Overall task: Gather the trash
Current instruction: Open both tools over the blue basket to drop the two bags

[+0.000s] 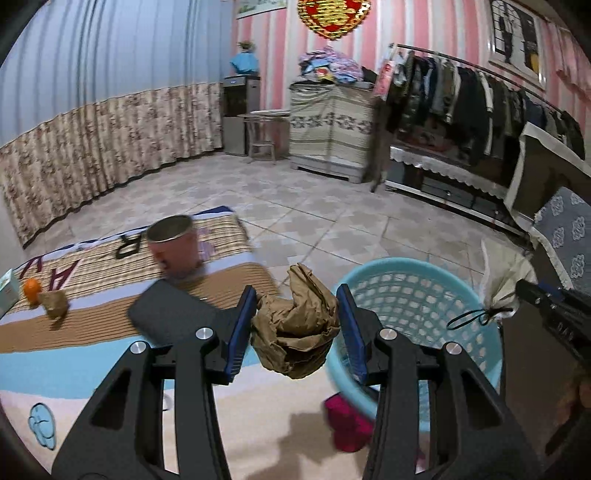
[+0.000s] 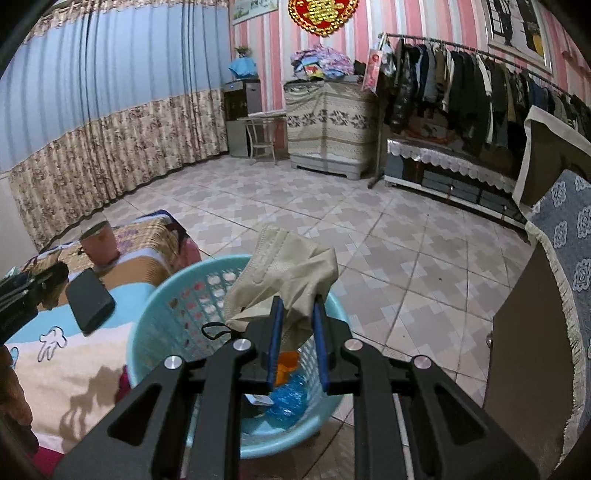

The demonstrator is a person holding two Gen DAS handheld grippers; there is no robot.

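- Brown paper, all crumpled into a ball (image 1: 295, 328), sits between the two blue pads of the left hand-held gripper (image 1: 297, 332). The pads press on its sides, about half way open, so the ball is held.
- The paper ball hangs in the air by the near rim of the blue basket (image 1: 424, 306), not yet over the middle of it.
- I think the ball is very light and squashy. It will not break. A soft squeeze across its fat middle is enough.
- The right hand-held gripper (image 2: 297, 332) is nearly closed. It pinches the bottom edge of a cream face mask (image 2: 291, 269) with a black ear loop.
- The mask stands up over the basket (image 2: 155, 314), right above the opening.
- The mask looks thin, floppy and light. It could flutter or catch by its loop, so I would pinch the cloth part, not the string.
- In the basket there is already something orange and a crinkly blue wrapper.
- More things lie on the bed cover (image 1: 92, 343): a pink tin (image 1: 173, 245), a small brown paper lump (image 1: 55, 302), an orange (image 1: 31, 290) and a flat black thing (image 1: 173, 314).
- Big letters are printed on the cover. I can read an "R" and an "A".
- A red and gold ornament (image 1: 334, 16) hangs on the wall. Its writing is too small to read.
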